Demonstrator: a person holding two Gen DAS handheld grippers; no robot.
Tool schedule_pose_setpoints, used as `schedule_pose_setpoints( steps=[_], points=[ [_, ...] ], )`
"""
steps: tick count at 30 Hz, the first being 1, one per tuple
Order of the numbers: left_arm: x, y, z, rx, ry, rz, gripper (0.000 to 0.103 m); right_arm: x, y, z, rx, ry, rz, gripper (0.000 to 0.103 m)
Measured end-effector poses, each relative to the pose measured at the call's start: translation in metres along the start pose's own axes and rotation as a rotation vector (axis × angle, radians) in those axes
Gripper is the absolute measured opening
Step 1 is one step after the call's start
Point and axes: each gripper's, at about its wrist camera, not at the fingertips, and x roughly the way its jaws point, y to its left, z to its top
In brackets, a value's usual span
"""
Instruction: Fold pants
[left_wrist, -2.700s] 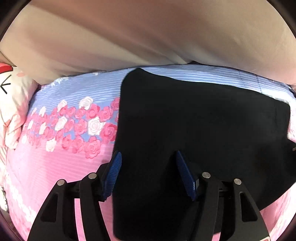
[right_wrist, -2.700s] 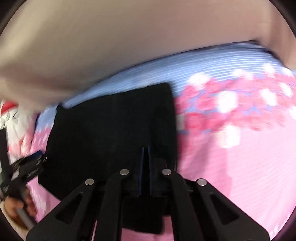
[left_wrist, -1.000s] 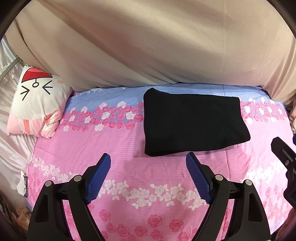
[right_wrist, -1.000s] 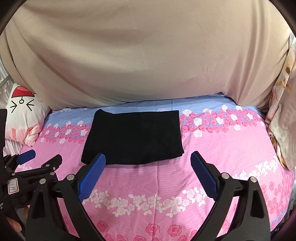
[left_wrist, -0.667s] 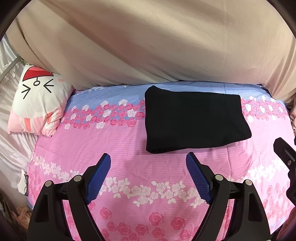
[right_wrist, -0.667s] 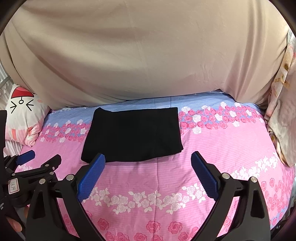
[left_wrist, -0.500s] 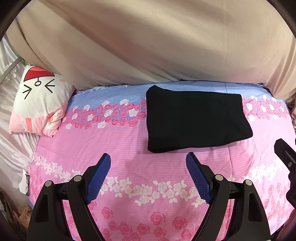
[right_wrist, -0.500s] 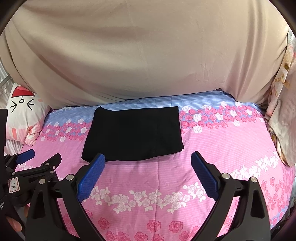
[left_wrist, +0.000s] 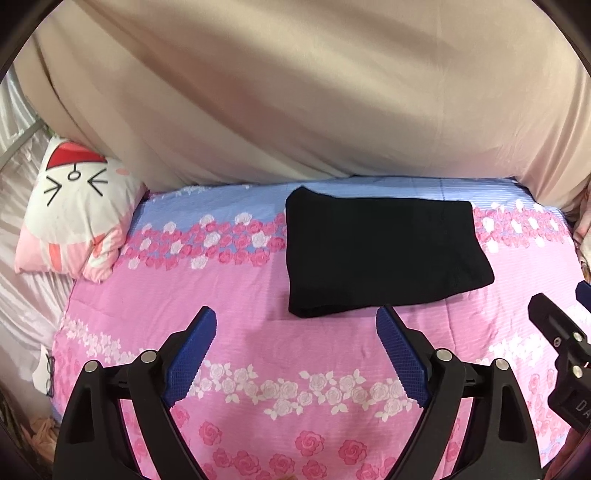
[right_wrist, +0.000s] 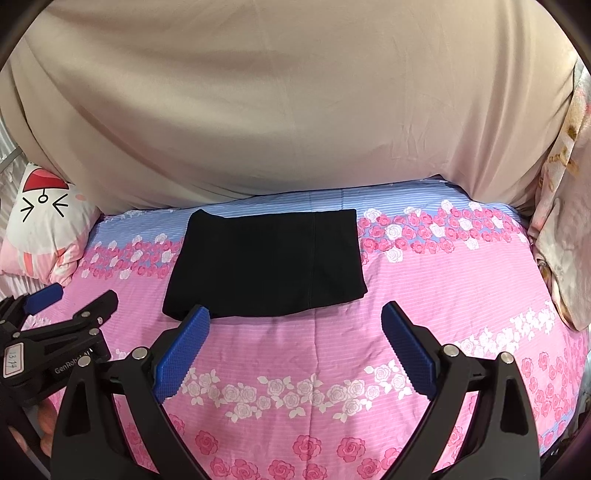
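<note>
The black pants (left_wrist: 384, 254) lie folded into a flat rectangle on the far half of the pink floral bedsheet (left_wrist: 280, 354); they also show in the right wrist view (right_wrist: 266, 262). My left gripper (left_wrist: 295, 350) is open and empty, held back above the near part of the bed, apart from the pants. My right gripper (right_wrist: 295, 350) is open and empty too, held back in the same way. The left gripper also shows at the left edge of the right wrist view (right_wrist: 55, 332).
A beige curtain (right_wrist: 288, 110) hangs behind the bed. A white and pink cat-face pillow (left_wrist: 74, 218) lies at the bed's left end. Patterned cloth (right_wrist: 561, 229) hangs at the right. The bedsheet also fills the right wrist view (right_wrist: 443, 295).
Both grippers, earlier down at the pants with the right one shut, have opened and pulled well back. Over the last second they barely move; the pants lie still.
</note>
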Motion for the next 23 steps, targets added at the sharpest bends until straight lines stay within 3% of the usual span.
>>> schedule_pose_setpoints(
  steps=[4,5,6,8,13,20,23],
  points=[
    [-0.0017,-0.0002,0.0019,-0.003,-0.015,0.013,0.087,-0.0007,-0.0006,-0.0014,0.000,0.000,-0.003,0.092],
    [-0.0021,-0.0005,0.0021,-0.007,-0.018,0.050,0.093,-0.0010,-0.0015,-0.0016,0.001,0.000,-0.003,0.092],
    [-0.0027,-0.0002,0.0020,-0.009,-0.026,0.061,0.093,-0.0013,-0.0023,-0.0018,0.001,0.000,-0.003,0.092],
    [-0.0040,0.0010,0.0017,-0.013,-0.037,0.055,0.097,-0.0015,-0.0035,-0.0016,0.001,0.000,-0.003,0.092],
    [-0.0009,0.0072,-0.0001,-0.057,-0.020,0.027,0.097,-0.0029,-0.0060,-0.0024,0.003,0.001,-0.008,0.092],
    [-0.0038,0.0030,-0.0040,-0.022,-0.031,0.049,0.097,-0.0044,-0.0086,-0.0063,0.006,0.008,-0.015,0.092],
    [-0.0074,0.0017,-0.0045,-0.015,-0.037,0.017,0.097,-0.0063,-0.0077,-0.0083,0.006,0.008,-0.016,0.092]
  ],
)
